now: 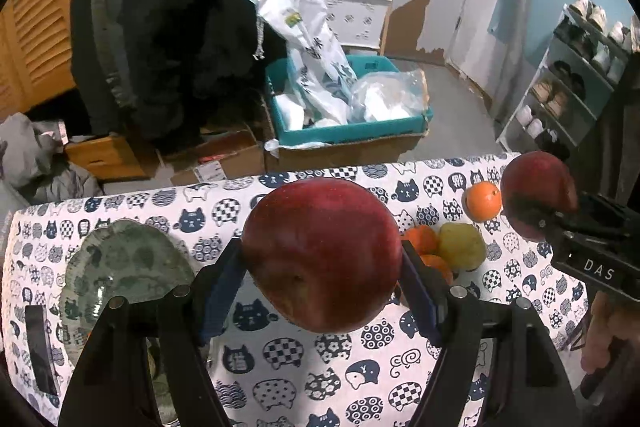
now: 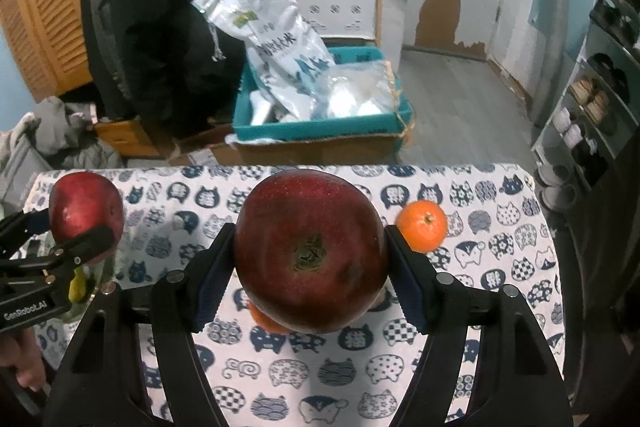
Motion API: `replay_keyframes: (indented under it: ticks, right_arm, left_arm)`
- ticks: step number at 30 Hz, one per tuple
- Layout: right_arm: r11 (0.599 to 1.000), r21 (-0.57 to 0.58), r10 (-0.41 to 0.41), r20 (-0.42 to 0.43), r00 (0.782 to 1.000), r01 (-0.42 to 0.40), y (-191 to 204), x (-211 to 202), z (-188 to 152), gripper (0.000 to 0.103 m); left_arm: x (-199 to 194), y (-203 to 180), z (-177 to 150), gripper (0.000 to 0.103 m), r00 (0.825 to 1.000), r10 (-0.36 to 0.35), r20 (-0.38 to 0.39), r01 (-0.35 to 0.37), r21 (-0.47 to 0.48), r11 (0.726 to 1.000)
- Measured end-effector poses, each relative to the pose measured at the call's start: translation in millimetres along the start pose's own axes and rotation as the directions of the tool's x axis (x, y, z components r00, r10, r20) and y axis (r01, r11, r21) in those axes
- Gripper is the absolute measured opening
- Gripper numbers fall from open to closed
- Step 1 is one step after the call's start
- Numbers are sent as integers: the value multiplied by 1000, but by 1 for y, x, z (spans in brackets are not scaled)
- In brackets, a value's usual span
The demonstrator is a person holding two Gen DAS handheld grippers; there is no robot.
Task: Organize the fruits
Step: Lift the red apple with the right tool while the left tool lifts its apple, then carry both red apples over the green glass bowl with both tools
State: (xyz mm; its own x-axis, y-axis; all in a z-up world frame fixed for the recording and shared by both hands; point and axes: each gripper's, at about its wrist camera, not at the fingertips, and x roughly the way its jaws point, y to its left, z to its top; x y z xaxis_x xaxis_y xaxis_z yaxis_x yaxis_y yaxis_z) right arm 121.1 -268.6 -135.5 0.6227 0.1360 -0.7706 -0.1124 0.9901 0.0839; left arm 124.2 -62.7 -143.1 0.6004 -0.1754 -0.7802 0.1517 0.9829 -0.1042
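left apple [image 1: 322, 255]: nearest your left lens, clamped between the blue pads of the left gripper [image 1: 322, 283], held above the cat-print cloth [image 1: 280, 355].
right apple [image 2: 308, 251]: stem end facing you, pinched in the right gripper [image 2: 310, 279]; seen from the left view at 3 o'clock.
handling: both look firm, heavy and waxy-smooth, likely to bruise or slip; you hold them best across the widest middle.
jaws: both spread wide, closed onto the fruit.
plate [image 1: 100, 259]: 9 o'clock, glass, probably the target.
loose fruit: tangerine [image 2: 422, 225] at 2 o'clock; pear [image 1: 462, 247] beside more tangerines.
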Motion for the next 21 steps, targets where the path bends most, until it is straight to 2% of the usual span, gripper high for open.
replay_keyframes:
  ticks: [12, 21]
  right_arm:
    - [995, -80, 69, 48, 996, -65, 54, -19, 16, 72]
    - [983, -135, 133, 65, 989, -123, 97, -27, 26, 72]
  left_arm:
    - [-42, 43, -1, 76, 997, 47, 66, -45, -40, 998]
    - [-60, 82, -8, 76, 992, 93, 80, -85, -97, 992]
